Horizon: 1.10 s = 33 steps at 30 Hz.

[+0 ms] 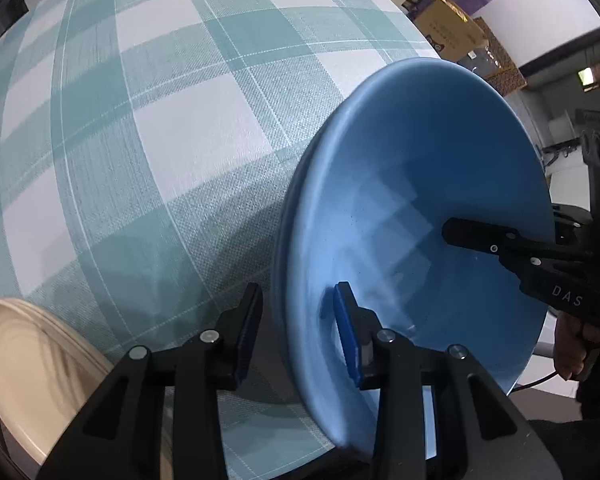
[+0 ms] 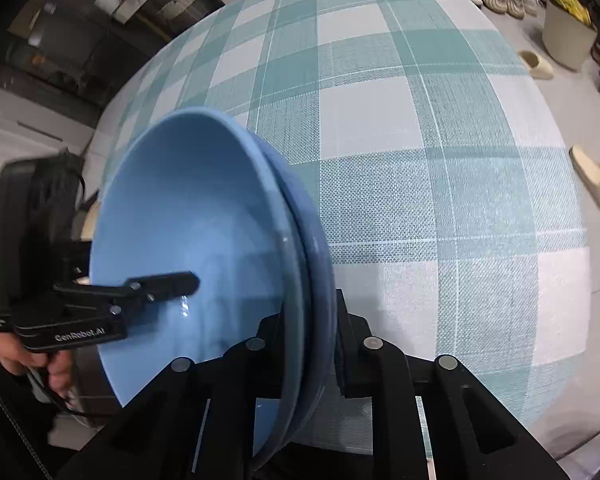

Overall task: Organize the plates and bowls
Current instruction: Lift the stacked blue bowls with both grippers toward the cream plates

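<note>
Left wrist view: we are straddling the rim of a blue bowl (image 1: 416,184) at centre right of the frame, over the checked tablecloth (image 1: 140,128).

Our left gripper (image 1: 298,332) is standing fairly wide, one finger inside the bowl and one outside, not pressing on the rim. At lower left a cream plate (image 1: 32,368) is lying on the cloth. In the right wrist view two nested blue bowls are filling the left half of the frame; our right gripper (image 2: 308,344) is straddling their rims at bottom centre, and we cannot tell whether it is clamping.
</note>
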Each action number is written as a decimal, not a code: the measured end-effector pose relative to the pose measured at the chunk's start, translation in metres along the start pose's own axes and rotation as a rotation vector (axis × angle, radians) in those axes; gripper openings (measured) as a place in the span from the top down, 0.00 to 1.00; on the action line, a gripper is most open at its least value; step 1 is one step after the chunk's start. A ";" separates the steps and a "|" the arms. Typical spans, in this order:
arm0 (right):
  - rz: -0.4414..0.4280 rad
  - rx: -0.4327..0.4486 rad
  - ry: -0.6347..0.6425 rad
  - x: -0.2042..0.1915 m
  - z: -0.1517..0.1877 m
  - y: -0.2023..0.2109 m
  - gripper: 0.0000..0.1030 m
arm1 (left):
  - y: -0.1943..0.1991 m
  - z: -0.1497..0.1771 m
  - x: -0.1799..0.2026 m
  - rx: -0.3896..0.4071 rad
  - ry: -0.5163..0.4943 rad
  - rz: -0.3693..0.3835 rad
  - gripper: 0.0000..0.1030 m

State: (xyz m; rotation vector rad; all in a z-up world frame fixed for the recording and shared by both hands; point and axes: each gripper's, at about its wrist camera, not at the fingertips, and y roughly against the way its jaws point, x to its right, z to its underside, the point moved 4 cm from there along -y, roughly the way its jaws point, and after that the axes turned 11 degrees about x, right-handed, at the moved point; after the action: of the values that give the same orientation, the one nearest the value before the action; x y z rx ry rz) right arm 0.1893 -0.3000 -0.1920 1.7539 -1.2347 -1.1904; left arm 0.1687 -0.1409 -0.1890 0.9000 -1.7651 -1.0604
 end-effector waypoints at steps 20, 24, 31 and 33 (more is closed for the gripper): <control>0.130 -0.038 0.269 -0.017 0.001 -0.004 0.86 | -0.006 -0.013 0.021 -0.102 -0.083 -0.041 0.84; 0.133 -0.051 0.272 -0.020 -0.001 -0.002 0.86 | 0.000 -0.015 0.016 -0.116 -0.057 -0.044 0.84; 0.117 -0.050 0.247 -0.025 -0.024 0.004 0.86 | 0.012 -0.025 0.014 -0.104 -0.031 -0.053 0.84; 0.117 -0.050 0.263 -0.031 -0.029 0.006 0.86 | 0.020 -0.026 0.012 -0.091 -0.017 -0.052 0.84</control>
State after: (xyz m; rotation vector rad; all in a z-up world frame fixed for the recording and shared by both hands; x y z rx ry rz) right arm 0.2099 -0.2724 -0.1672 1.7138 -1.1242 -0.8838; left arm 0.1850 -0.1513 -0.1604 0.8867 -1.7013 -1.1751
